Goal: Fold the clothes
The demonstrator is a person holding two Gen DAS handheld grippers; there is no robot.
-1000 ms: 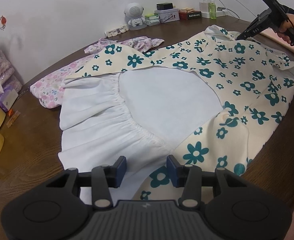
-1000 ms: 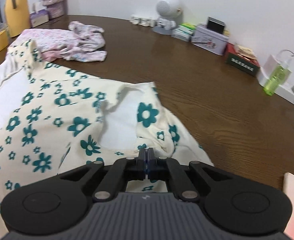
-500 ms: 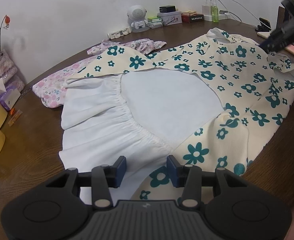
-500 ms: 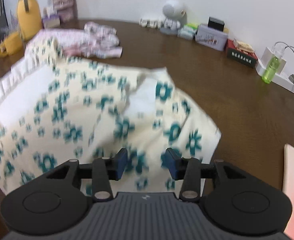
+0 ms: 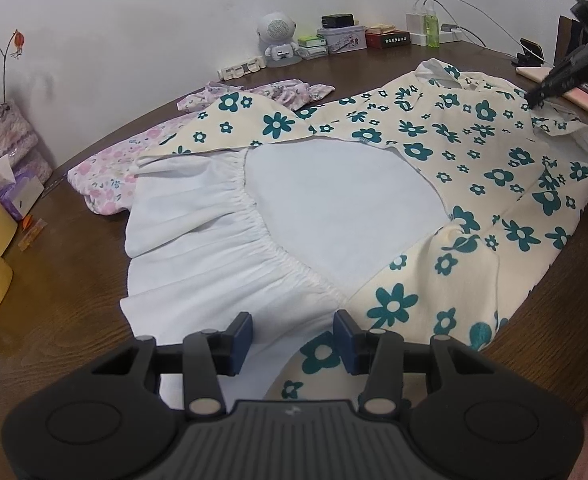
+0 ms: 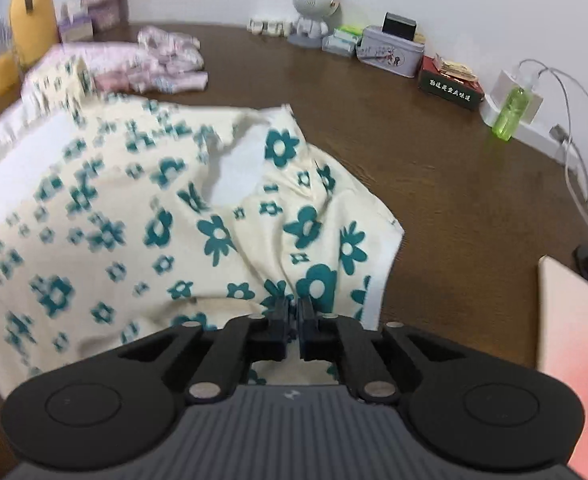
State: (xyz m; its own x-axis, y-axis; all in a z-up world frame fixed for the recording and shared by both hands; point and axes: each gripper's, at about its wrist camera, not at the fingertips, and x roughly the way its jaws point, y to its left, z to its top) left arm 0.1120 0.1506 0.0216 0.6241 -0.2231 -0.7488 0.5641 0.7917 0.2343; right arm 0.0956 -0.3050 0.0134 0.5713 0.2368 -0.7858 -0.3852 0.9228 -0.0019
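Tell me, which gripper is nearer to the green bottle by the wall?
Right. The right gripper pinches the floral dress at its shoulder end, toward the green bottle. The left gripper hovers open over the hem, farther away.

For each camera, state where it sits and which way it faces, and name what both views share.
Left wrist: rides the left gripper, jaws apart above the floral dress hem, white lining up, facing the wall; the right gripper shows far right.
Right wrist: rides the right gripper, jaws nearly closed on a fold of the dress, facing the wall across the brown table.
Shared: the dress, pink garment, robot-shaped speaker, green bottle.
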